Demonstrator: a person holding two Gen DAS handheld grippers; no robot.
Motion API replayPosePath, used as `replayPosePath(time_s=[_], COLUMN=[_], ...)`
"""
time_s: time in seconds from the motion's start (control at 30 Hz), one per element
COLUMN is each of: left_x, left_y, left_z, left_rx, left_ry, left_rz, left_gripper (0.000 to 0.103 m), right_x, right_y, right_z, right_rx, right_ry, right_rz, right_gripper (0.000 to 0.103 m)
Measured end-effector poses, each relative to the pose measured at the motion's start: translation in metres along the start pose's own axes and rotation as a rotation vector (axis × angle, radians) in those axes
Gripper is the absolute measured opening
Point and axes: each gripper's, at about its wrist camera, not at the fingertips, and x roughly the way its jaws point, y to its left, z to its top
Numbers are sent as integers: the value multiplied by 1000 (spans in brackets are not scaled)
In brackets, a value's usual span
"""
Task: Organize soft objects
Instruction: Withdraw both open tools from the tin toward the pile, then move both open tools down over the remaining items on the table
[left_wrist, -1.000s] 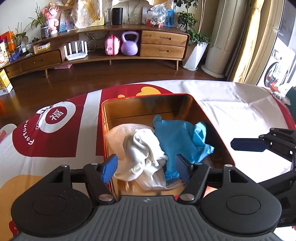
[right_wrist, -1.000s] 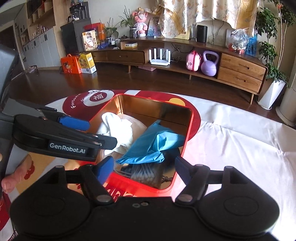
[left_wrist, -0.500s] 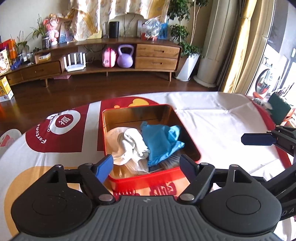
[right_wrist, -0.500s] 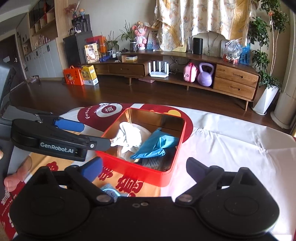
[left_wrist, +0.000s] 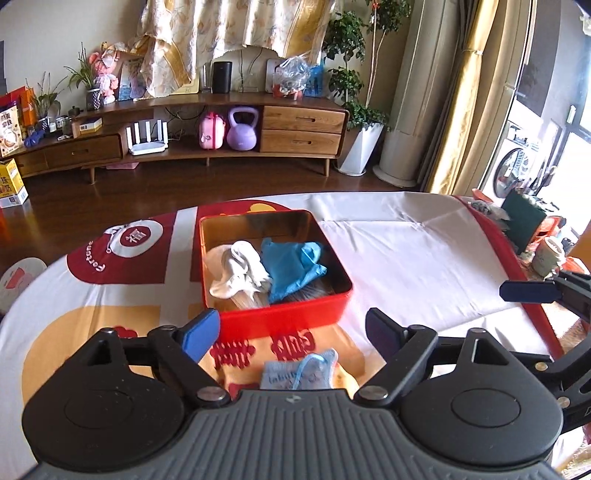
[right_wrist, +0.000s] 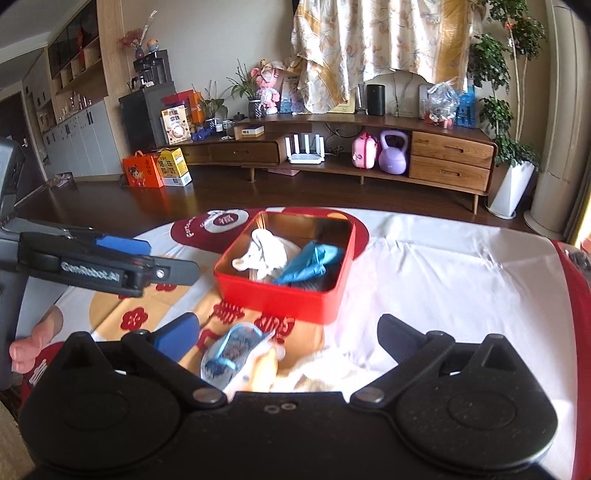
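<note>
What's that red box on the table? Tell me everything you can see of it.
The red rectangular metal tin has rounded corners, low walls, a shiny gold inside and no lid. It sits flat on the printed tablecloth. Inside lie a crumpled white cloth and a blue cloth, over something dark and striped. No hand-held gripper touches it.

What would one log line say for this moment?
left fingers: open, empty | right fingers: open, empty | tin: holds white cloth, blue cloth | pouch: on table
</note>
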Motion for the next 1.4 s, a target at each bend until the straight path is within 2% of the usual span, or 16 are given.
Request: replayPosePath(time_s=[0.13, 0.23, 0.33, 0.63, 1.07, 1.27, 1.4], left_x=[-13, -21, -26, -39, -25, -11, 0], left_y=[-5, -10, -13, -22, -23, -18, -17], left_z=[-14, -25, -35, -73, -128, -142, -148], left_rx=[-7, -10, -19, -15, -40, -60, -57], left_ry=[-8, -9, -5, -37, 3, 10, 23], left_rz=[-33, -38, -63, -55, -6, -14, 30], left_gripper=[93, 99, 99, 103, 103, 103, 103], right_x=[-12, -19, -25, -36, -31, -25, -17], right_y=[1, 2, 4, 9, 21, 22, 18], right_z=[-17, -29, -42, -84, -128, -138, -142], right_rx=[17, 24, 33, 79, 65, 63, 76], right_ry=[-1, -4, -12, -11, -4, 13, 35], right_rz=[-10, -15, -25, -85, -179, -188, -187], right_gripper=[103, 103, 103, 103, 102, 100, 98])
